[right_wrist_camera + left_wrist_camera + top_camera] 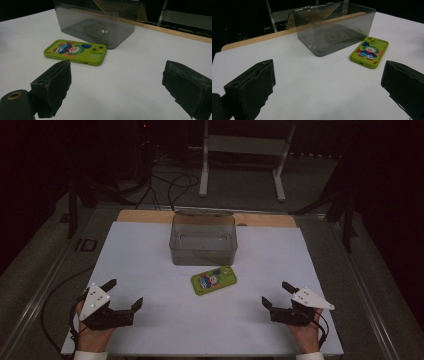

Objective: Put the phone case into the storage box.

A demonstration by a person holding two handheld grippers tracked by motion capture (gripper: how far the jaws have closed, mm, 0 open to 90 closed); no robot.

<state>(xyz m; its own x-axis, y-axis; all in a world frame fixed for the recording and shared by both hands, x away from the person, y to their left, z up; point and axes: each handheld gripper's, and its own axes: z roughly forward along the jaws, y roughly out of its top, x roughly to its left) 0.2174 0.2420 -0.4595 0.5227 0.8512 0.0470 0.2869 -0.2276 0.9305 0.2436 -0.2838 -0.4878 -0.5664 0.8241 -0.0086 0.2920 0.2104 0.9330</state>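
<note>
Two hand-held grippers [123, 293] [274, 294] gaping, empty; green phone [214, 280] between, near box [203, 240].

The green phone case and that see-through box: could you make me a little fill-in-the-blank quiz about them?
1. The phone case lies flat on the white ____.
2. The smoky clear box stands ____ the phone case, farther from the person.
3. The jaws of the left gripper and right gripper stand ____, holding nothing.
4. The picture on the case shows a cartoon ____.

Missing words: table; behind; open; clown
</note>
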